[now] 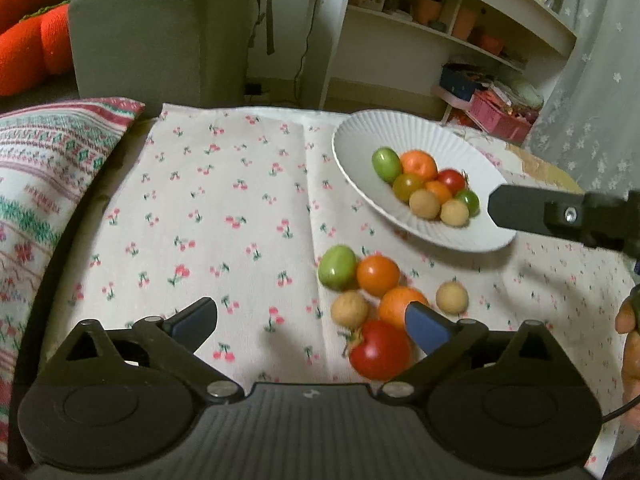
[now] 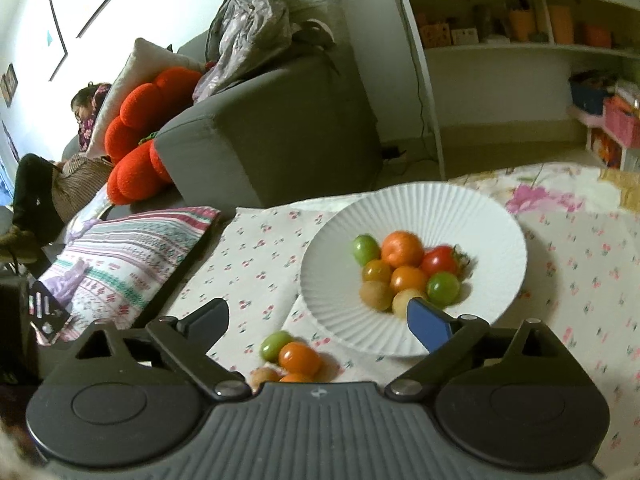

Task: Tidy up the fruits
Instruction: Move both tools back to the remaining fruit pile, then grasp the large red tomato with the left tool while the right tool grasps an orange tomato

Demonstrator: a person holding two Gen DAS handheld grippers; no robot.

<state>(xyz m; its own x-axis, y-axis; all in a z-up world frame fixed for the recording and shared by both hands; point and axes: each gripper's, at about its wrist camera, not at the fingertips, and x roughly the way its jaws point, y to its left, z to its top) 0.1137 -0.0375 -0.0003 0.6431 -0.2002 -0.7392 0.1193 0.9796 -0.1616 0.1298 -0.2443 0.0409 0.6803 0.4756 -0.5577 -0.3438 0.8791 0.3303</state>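
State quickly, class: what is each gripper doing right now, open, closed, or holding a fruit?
Left gripper: open, holding nothing; loose fruit lies beside its right finger.
Right gripper: open, holding nothing, above the white plate.

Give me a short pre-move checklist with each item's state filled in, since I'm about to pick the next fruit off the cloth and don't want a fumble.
1. Left gripper open and empty: ok.
2. Right gripper open and empty: ok.
3. Loose fruits still on the cloth, including the red tomato: ok, six visible.
4. White plate has spare room: ok.
5. Red tomato centred between the left fingers: not ok, it sits toward the right finger.
6. Fruit firmness: cannot tell.
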